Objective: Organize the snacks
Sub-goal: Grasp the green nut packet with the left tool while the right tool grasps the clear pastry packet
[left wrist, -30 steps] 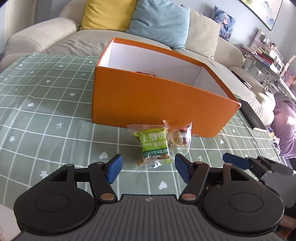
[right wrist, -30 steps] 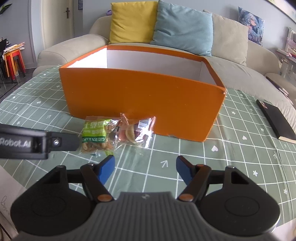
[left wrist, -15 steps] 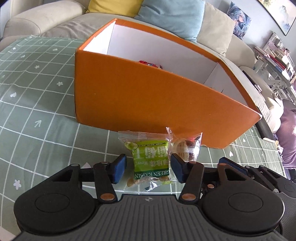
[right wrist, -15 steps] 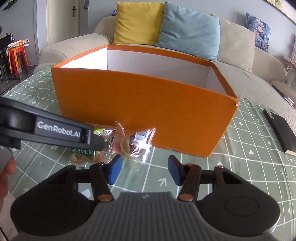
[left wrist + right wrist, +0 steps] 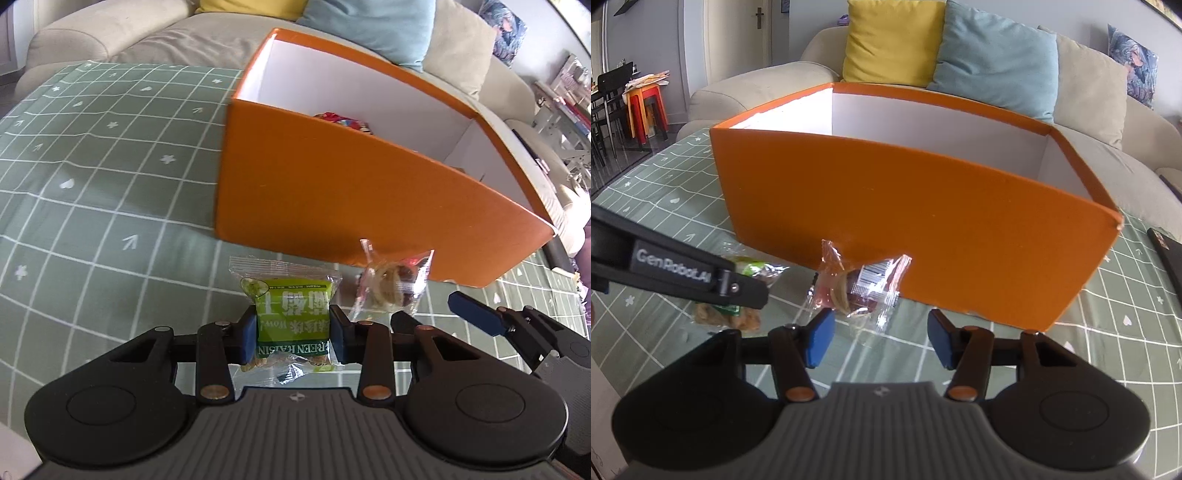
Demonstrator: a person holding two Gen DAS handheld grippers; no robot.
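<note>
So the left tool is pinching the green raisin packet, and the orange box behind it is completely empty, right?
Not quite. The left tool does pinch the green raisin packet, but the orange box is not empty: the left wrist view shows a red wrapper inside.

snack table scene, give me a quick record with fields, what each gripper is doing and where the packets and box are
left hand-held gripper: shut on green raisin packet
right hand-held gripper: open, just short of clear snack packet
clear snack packet: on tablecloth, in front of orange box
orange box: open top, red wrapper inside
behind: sofa with cushions
</note>
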